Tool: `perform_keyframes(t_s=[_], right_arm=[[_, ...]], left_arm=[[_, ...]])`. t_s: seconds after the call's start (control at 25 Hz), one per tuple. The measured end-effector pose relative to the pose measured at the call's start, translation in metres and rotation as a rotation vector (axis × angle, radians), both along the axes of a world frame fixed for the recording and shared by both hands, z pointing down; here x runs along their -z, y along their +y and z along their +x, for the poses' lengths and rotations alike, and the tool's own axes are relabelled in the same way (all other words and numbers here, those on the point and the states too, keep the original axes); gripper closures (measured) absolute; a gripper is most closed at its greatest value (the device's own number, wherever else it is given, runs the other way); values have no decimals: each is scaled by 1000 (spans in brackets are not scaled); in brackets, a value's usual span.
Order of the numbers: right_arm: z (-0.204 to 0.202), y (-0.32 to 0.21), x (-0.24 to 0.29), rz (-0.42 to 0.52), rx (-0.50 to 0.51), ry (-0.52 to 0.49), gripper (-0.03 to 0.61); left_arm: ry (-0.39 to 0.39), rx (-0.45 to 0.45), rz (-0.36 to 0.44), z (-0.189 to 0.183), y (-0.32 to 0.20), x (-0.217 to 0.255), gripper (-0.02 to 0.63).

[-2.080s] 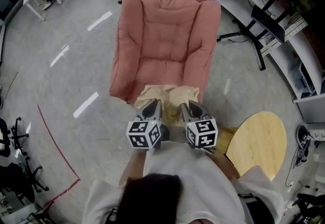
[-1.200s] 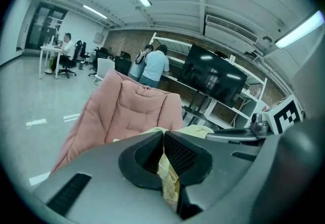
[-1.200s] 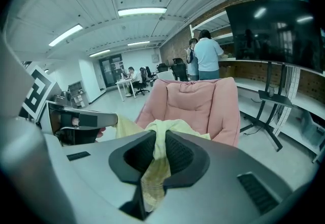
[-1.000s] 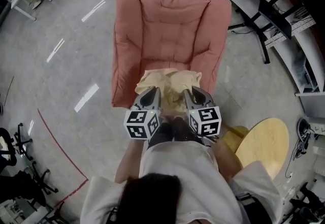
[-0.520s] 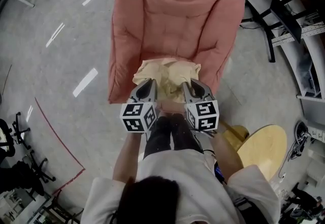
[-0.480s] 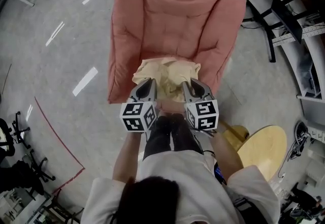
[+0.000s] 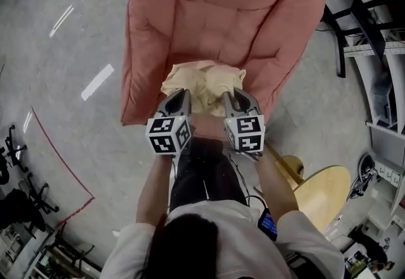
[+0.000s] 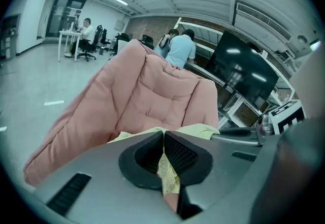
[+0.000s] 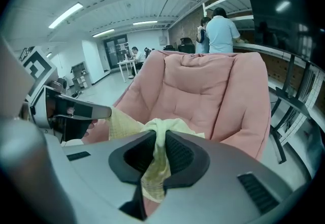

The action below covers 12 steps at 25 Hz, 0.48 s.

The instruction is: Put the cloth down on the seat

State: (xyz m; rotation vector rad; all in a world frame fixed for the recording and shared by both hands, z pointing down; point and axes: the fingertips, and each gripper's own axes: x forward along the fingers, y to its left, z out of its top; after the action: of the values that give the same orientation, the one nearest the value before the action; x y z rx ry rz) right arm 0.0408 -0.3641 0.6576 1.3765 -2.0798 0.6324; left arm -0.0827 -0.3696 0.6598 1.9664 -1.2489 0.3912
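- Grey office floor [image 7: 57,113] spreads out below me, with a padded pink chair [image 7: 221,6] straight ahead and a round wooden table [image 7: 324,192] off to my right.
- The cloth [image 7: 202,81], pale yellow, hangs bunched between my two grippers above the front of the chair's seat [image 7: 212,43]. I cannot tell whether its far fold already rests on the cushion.
- My left gripper [image 8: 162,139] is pressed almost together, pinching a thin strip of the cloth's edge between its ribbed pads [image 8: 180,153].
- My right gripper [image 9: 159,141] is pinching a thicker fold, so its jaws stand a little wider.
- I judge the cloth light and limp. It sags and wrinkles between the two grips and keeps no shape of its own, so it should drape wherever it lands.
- It looks neither fragile nor slippery against the ribbing. Even so, the thin strip on the left could slide out under a sideways tug.
- The near edge, held at two points as now, seems the right place to grip. Keeping the grippers apart would help it lie flatter on the seat.
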Motion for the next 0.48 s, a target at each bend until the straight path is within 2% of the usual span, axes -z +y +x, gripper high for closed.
perform_keyframes(t_s=[0.48], right_arm=[[14,-19,-103,-126,-89,-49,509]], left_arm=[[-30,-12,-116,4,-14,-93,581]])
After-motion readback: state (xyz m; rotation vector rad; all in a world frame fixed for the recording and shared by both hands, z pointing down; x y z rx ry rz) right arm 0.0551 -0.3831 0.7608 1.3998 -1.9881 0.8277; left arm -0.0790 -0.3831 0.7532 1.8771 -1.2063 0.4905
